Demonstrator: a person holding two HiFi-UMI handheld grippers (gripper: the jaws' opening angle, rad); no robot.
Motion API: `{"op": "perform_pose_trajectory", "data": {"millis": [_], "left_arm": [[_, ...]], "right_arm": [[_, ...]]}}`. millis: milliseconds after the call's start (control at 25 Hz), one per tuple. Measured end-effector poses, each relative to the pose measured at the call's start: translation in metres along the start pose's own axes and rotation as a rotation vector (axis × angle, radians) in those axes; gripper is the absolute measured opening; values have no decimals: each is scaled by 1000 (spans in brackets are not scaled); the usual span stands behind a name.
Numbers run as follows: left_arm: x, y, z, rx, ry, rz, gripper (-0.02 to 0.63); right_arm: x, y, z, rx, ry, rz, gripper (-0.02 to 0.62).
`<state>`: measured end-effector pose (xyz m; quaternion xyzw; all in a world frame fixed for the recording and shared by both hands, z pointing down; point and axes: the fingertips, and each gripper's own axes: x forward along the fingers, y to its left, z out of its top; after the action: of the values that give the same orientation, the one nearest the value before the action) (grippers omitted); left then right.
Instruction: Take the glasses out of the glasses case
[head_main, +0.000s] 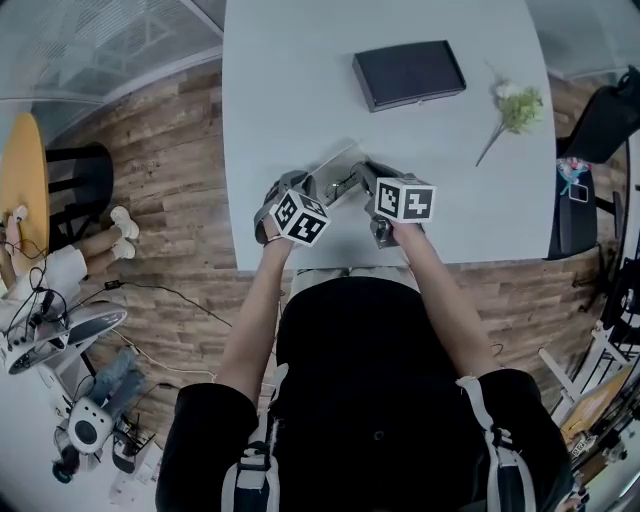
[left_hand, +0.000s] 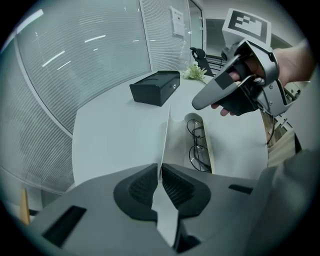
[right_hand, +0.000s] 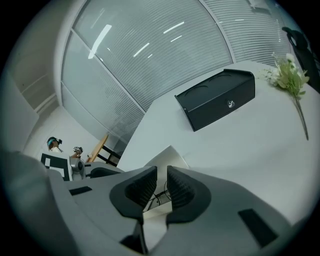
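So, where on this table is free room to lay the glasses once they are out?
Free: the bare table left of the black box, and the patch on the right between box, flower and near edge. Crowded: the near edge's middle, where the left gripper and right gripper meet at the open glasses case.

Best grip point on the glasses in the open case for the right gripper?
Probably the bridge, from straight above: glasses lie flat in the case, lenses in line along it, walls close beside the rims. Left gripper pinches the lid open, so the top looks clear. Right gripper is open.
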<state>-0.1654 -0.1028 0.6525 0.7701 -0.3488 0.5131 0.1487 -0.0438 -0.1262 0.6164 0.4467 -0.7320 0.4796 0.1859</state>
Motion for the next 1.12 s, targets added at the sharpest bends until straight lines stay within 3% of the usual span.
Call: {"op": "perform_pose_trajectory", "data": {"millis": [400, 840, 1120], "left_arm": [[-7, -6, 13, 30, -9, -15, 75], [-40, -41, 52, 32, -97, 21, 85], [-28, -76, 67, 39, -84, 13, 97]], "right_arm": [[-24, -10, -5, 11, -37, -25, 75], [-54, -16, -19, -7, -49, 16, 75], [-67, -22, -30, -142, -25, 38, 75]]}}
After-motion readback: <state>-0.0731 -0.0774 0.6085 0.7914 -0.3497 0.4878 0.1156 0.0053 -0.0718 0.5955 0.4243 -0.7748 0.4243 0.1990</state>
